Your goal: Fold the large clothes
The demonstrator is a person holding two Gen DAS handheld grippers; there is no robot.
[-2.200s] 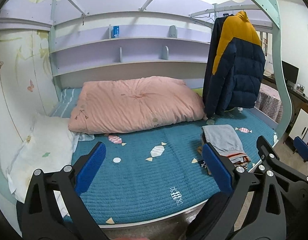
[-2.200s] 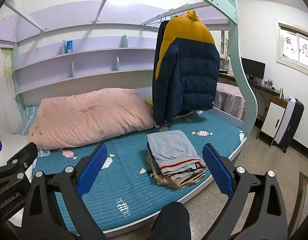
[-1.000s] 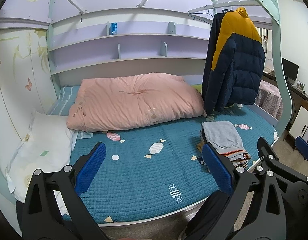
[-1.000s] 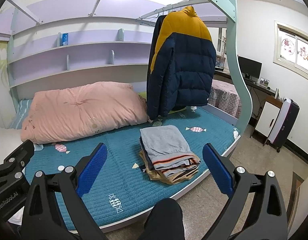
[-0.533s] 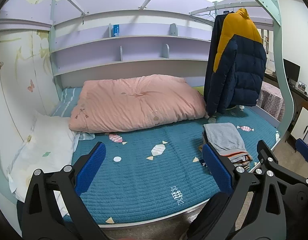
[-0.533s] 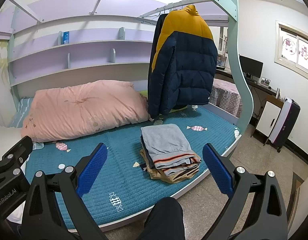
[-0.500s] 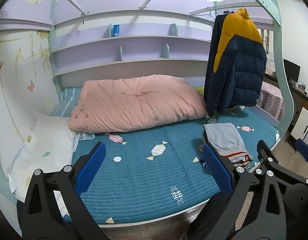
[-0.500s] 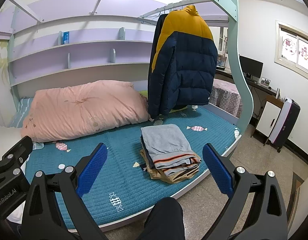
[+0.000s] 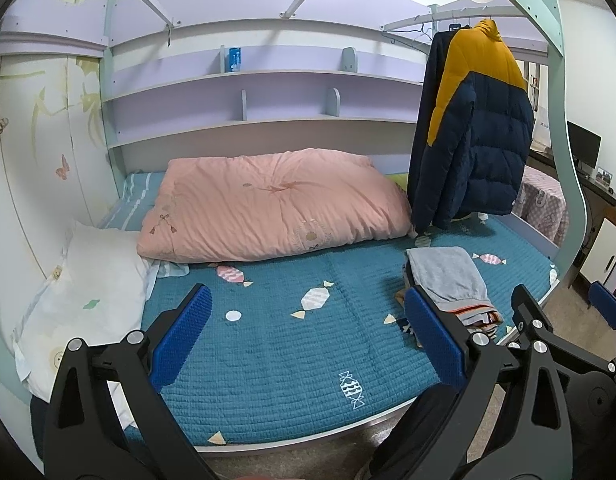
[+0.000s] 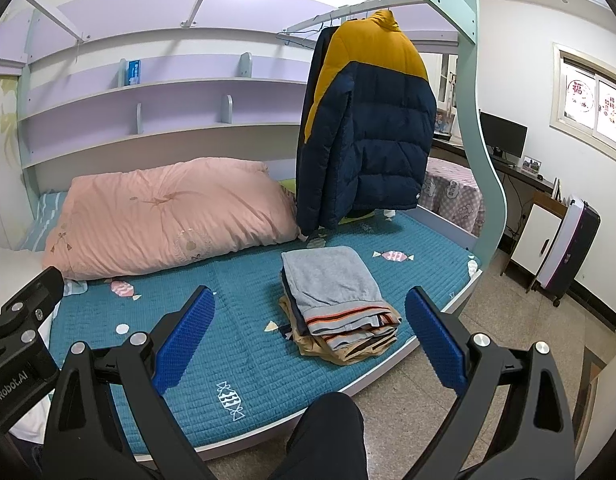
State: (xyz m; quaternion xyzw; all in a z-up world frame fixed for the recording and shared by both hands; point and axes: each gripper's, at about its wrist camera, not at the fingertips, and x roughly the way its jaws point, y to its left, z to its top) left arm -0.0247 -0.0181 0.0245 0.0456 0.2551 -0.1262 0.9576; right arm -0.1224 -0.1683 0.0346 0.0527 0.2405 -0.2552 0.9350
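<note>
A navy and yellow puffer jacket (image 9: 472, 132) (image 10: 368, 128) hangs from a rail above the bed's right end. A stack of folded clothes (image 10: 336, 300) (image 9: 452, 284), grey on top, lies near the front edge of the teal quilted bed (image 9: 276, 344) (image 10: 244, 344). My left gripper (image 9: 308, 336) is held wide open in front of the bed, with nothing between its blue pads. My right gripper (image 10: 308, 336) is also wide open and empty, held just short of the folded stack. Both stand well back from the jacket.
A pink duvet (image 9: 268, 204) lies along the back of the bed, with a white pillow (image 9: 80, 288) at the left. Purple shelves (image 9: 260, 96) run behind. A desk with a monitor (image 10: 504, 136), a cabinet and a suitcase (image 10: 568, 248) stand at the right. A dark knee (image 10: 332, 432) shows below.
Both views have shifted only slightly, with a small sway; the grippers stay open and empty. The clothes and the jacket have not moved.
</note>
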